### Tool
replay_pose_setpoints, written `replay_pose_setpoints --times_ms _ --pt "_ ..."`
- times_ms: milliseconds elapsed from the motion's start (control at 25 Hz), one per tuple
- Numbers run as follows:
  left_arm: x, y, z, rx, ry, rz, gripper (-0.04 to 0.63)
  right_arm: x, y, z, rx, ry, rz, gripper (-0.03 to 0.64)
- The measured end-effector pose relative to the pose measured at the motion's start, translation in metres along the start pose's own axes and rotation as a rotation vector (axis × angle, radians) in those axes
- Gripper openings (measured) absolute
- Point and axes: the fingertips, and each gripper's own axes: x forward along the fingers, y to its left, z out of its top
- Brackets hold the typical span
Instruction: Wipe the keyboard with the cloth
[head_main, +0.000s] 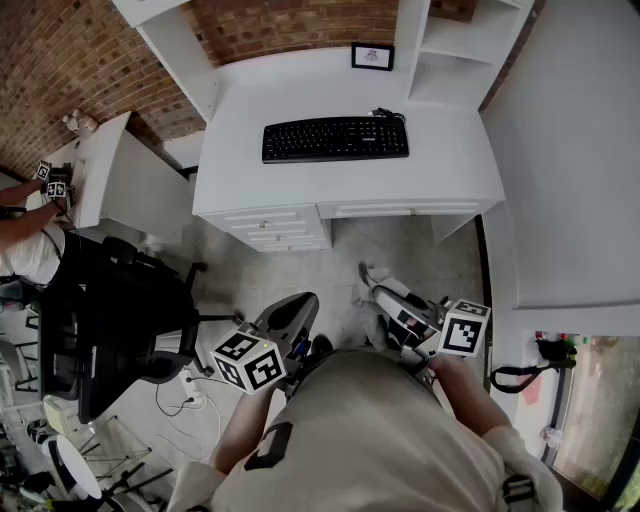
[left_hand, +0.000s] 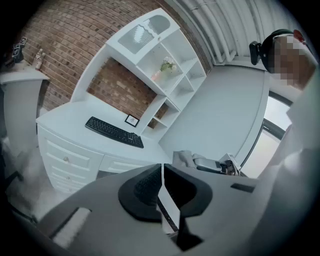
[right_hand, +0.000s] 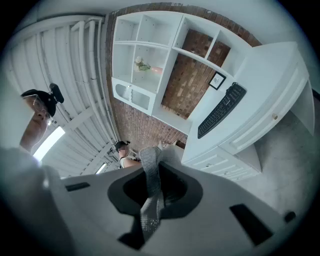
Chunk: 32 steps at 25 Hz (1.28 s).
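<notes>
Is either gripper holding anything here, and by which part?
The right gripper pinches the grey cloth mid-length, bunched into a strip; the left gripper is shut, empty.

A home office: white desk (head_main: 300, 90), keyboard (head_main: 335, 139), shelving (head_main: 450, 60), brick wall (head_main: 290, 25), swivel chair (head_main: 120, 320).

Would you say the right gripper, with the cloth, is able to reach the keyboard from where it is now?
Probably not yet: the right gripper, shut on the cloth, hangs low by the person's body, with open floor before the desk. The keyboard itself lies unobstructed.
</notes>
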Motion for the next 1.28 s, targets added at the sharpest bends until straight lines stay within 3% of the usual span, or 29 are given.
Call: replay_pose_setpoints --times_ms 520,720,840,1000,1120,1280 --pt "0.075 -0.053 -0.003 0.018 0.012 0.072 0.015 -0.068 -0.044 0.051 0.051 0.006 0.022 0.020" --pt "0.089 -0.053 0.002 0.052 0.020 0.117 0.015 -0.069 -0.064 0.067 -0.021 0.023 -0.031 0.020" --pt "0.087 -0.037 0.009 0.061 0.016 0.139 0.015 -0.054 -0.064 0.066 -0.120 0.084 -0.045 0.020" --pt "0.079 -0.003 0.030 0.051 -0.005 0.151 0.015 -0.022 -0.052 0.057 -0.192 0.195 0.016 0.020" --pt "0.080 0.027 0.049 0.030 -0.015 0.137 0.015 0.000 -0.061 0.054 -0.264 0.266 -0.052 0.020" --pt "0.075 0.066 0.076 -0.001 -0.012 0.103 0.015 0.038 -0.068 0.059 -0.279 0.266 -0.116 0.020"
